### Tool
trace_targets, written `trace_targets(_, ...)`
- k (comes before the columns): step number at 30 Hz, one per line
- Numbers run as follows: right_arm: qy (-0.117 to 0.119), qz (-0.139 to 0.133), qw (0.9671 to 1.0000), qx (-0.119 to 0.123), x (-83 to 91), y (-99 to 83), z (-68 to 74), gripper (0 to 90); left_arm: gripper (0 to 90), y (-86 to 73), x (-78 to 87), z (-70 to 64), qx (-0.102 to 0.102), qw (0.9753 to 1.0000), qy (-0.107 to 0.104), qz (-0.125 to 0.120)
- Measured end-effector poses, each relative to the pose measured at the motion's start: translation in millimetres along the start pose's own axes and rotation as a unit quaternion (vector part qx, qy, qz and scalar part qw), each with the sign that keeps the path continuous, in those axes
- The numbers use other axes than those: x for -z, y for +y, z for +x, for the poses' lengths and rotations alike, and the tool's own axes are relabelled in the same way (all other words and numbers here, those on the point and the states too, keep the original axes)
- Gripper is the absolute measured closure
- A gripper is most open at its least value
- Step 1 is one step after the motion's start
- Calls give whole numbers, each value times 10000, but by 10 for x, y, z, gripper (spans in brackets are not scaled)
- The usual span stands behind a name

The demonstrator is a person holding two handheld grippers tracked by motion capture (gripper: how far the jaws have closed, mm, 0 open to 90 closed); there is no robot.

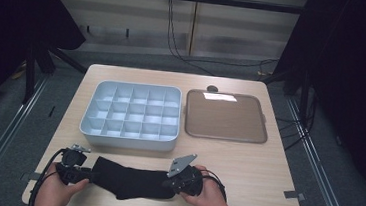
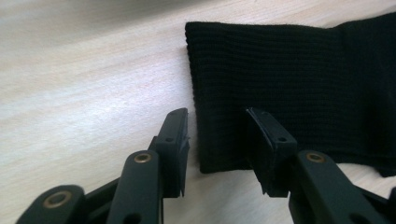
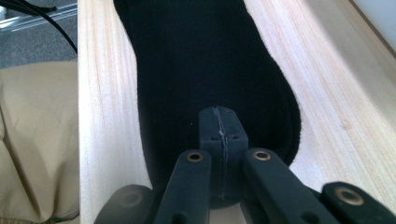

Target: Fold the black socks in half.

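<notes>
A black sock lies flat along the table's front edge, between my two grippers. My left gripper is at its cuff end. In the left gripper view the left gripper stands open, its jaws on either side of the near corner of the ribbed cuff. My right gripper is at the toe end. In the right gripper view the right gripper has its pads pressed together on the sock's toe, and the rest of the sock runs away from it.
A grey tray with several compartments stands just behind the sock. A flat brown tray sits to its right. The table's front edge is close to the sock, with a person's beige trousers beyond it.
</notes>
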State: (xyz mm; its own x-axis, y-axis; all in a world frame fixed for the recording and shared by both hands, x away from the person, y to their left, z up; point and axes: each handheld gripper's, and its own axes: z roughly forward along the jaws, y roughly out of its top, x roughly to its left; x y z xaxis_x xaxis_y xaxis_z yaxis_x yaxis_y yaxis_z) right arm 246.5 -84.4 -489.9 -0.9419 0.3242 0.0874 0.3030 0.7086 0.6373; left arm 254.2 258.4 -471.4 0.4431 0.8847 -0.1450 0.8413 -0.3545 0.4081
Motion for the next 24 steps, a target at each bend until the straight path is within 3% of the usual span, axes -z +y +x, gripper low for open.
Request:
trace_targets(4,-18,10,10000,-9,1,0,1,900,642,3,-4,-12,42,10000,-63,7)
trace_targets(9,3,6,10000,-33,0,-2,3,900,765,42,-1,-6,112,9997,-182,140)
trace_targets(17,28,-36,10000,-23,-3,-9,-4,900,778,110,198,-24,173,9985,-392,-346)
trace_targets(24,14,-46,10000,-85,-10,-4,5,900,774,166,320,-82,84,9979,-413,-487)
